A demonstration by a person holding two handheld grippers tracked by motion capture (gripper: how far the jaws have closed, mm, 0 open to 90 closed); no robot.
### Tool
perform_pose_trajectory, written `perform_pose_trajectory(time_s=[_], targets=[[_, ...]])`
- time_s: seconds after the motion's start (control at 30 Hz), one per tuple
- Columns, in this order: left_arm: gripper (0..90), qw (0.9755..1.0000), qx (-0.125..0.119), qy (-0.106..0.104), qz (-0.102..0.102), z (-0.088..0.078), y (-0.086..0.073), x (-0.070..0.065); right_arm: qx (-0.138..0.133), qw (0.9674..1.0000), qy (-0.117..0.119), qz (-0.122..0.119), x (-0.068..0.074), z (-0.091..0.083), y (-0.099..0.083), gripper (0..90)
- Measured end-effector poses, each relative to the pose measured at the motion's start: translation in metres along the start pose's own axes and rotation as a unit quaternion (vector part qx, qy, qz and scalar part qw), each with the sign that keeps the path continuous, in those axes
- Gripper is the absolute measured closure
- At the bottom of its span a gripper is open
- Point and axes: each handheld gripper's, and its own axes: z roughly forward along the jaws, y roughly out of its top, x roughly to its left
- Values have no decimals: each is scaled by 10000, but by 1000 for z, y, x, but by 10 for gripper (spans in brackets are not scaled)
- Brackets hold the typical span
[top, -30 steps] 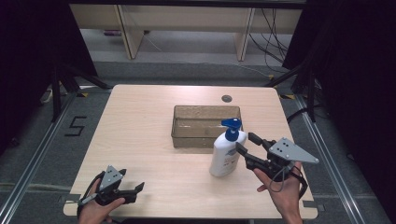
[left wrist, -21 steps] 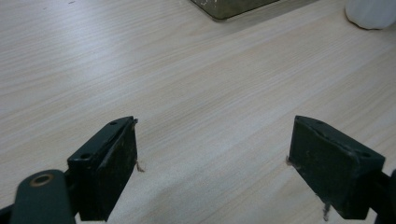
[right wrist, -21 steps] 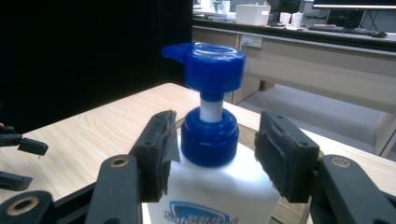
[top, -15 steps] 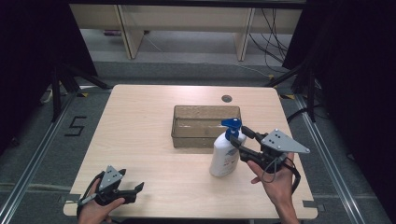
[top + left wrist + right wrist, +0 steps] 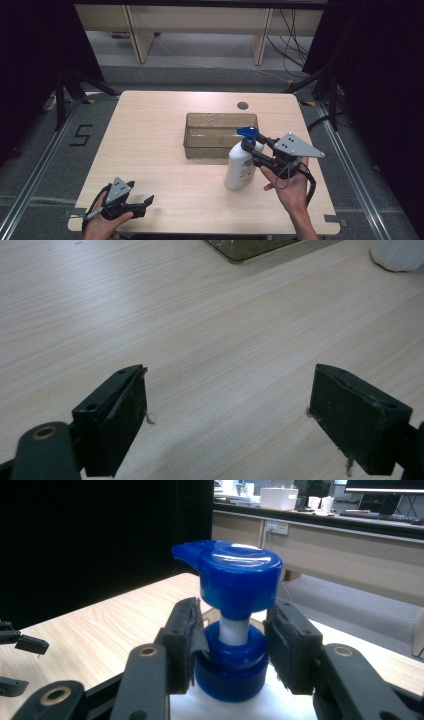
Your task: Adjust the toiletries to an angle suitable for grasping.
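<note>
now we have our right gripper (image 5: 232,647) at the blue collar of the white plastic pump bottle (image 5: 240,167), which stands upright on the light wooden table (image 5: 150,145) just in front of the clear rectangular plastic bin (image 5: 220,134); its jaws have just been closing, left pad touching, right nearly. our left gripper (image 5: 227,422) rests wide open, empty.

Left hand (image 5: 102,222) low at the near left corner, palm down over the left gripper (image 5: 145,204), which lies level, pointing right, jaws set wide apart with nothing between them. Right hand (image 5: 289,186) comes up from the near right, forearm angled inward, palm under the right gripper (image 5: 254,149). That gripper points left and level; its jaws have just been closing, the pads close on either side of what stands between them.
</note>
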Motion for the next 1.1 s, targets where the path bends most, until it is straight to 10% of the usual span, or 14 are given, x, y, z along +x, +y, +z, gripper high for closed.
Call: perform_pose_trajectory(time_s=[1.1], targets=[[147, 10000, 28, -20, 2, 4, 3, 3, -132, 9999, 76, 55, -3, 10, 2, 626]])
